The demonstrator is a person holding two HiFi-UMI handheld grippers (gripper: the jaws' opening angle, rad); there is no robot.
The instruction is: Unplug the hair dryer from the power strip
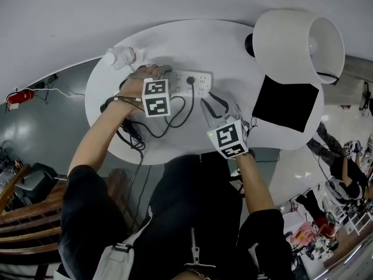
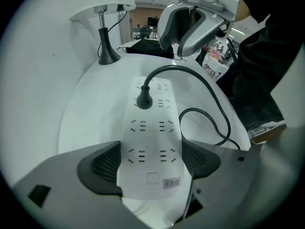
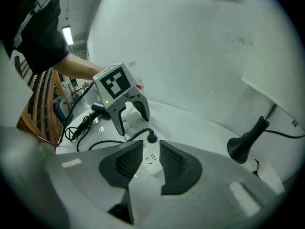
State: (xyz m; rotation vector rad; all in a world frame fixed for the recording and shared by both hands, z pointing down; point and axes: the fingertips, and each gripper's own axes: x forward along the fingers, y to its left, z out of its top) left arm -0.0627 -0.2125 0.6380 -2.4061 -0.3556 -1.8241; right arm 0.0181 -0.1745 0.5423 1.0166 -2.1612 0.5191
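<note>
Hair dryer plug (image 2: 144, 101) is seated in the power strip (image 2: 151, 142) on the table (image 1: 175, 39). My left gripper (image 2: 151, 160) straddles the strip's end, jaws wide, I'd say to brace it. My right gripper (image 3: 151, 162), jaws partly apart and empty, lines up on the plug.

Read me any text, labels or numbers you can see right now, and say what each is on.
Sticker on the power strip: printed, too blurred to read.
Marker cubes: black-and-white square patterns only, no words.
White print on the black shirt: cut off, unreadable.
Nothing else carries legible text.
</note>
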